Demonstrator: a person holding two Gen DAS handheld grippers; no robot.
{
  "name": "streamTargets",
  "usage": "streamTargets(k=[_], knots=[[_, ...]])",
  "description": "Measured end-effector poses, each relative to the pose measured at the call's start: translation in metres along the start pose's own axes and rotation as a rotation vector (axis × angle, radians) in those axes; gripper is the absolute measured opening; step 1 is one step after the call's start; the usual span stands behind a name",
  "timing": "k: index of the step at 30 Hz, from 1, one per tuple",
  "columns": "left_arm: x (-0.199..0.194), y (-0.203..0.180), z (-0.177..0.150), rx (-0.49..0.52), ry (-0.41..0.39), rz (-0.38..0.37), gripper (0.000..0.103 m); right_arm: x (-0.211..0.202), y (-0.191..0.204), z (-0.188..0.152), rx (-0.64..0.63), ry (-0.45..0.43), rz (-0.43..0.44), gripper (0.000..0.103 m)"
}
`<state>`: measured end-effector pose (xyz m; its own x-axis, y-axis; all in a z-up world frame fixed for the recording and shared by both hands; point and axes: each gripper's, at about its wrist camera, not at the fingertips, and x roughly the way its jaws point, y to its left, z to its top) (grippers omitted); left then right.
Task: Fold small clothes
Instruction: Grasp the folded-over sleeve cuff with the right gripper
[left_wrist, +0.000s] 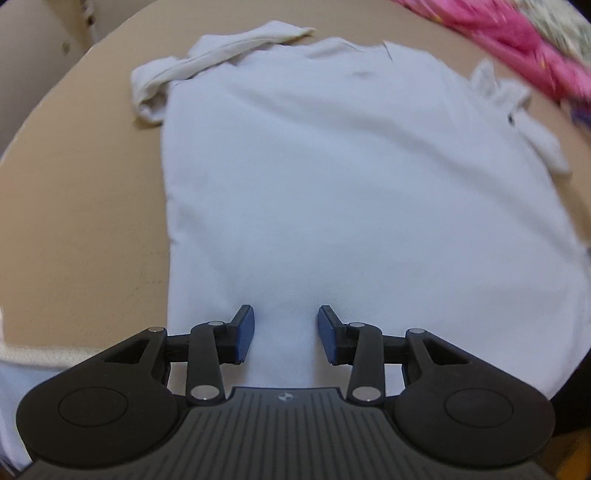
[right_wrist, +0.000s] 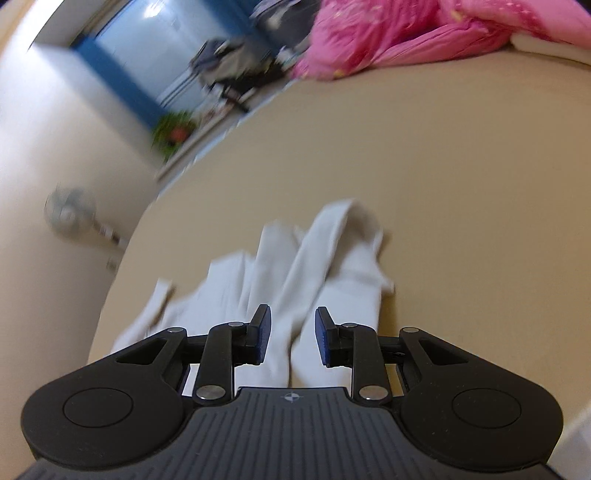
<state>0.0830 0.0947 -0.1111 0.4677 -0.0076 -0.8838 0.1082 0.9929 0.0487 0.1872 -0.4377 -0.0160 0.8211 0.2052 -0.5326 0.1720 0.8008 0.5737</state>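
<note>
across the tan table (left_wrist: 81, 206), a white shirt (left_wrist: 351, 177) lies flat from six to twelve o'clock. left gripper (left_wrist: 286, 334) hovers spread and empty at six; right gripper (right_wrist: 291, 341), spread, straddles a bunched sleeve (right_wrist: 332, 266). smoothing that sleeve first would likely keep the fold even.

Black left claw (left_wrist: 286, 334), blue pads (left_wrist: 246, 334), silver rivets, ribbed grey base

No readable text, label, brand or number is seen in either view; only a small crosshair mark is printed on each gripper body.
</note>
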Motion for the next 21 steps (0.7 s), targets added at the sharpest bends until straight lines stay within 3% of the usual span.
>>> streamTargets(k=[3, 6, 16, 18, 19, 21], knots=[[0.002, -0.007, -0.004, 0.049, -0.014, 0.026, 0.044, 0.028, -0.003, 0.014, 0.059, -0.011, -0.014, 0.03], [0.0, -0.009, -0.005, 0.055, -0.023, 0.034, 0.044, 0.061, -0.02, 0.029, 0.151, 0.006, -0.007, 0.041], [0.003, -0.018, -0.015, 0.051, -0.063, 0.037, 0.044, 0.126, -0.058, 0.058, 0.331, 0.041, 0.004, 0.04], [0.004, -0.017, -0.015, 0.046, -0.065, 0.038, 0.044, 0.132, -0.061, 0.059, 0.328, 0.047, 0.011, 0.024], [0.003, -0.018, -0.015, 0.047, -0.067, 0.04, 0.044, 0.131, -0.061, 0.06, 0.321, 0.043, 0.011, 0.008], [0.003, -0.019, -0.015, 0.052, -0.07, 0.044, 0.044, 0.119, -0.057, 0.066, 0.3, -0.01, 0.004, 0.004]])
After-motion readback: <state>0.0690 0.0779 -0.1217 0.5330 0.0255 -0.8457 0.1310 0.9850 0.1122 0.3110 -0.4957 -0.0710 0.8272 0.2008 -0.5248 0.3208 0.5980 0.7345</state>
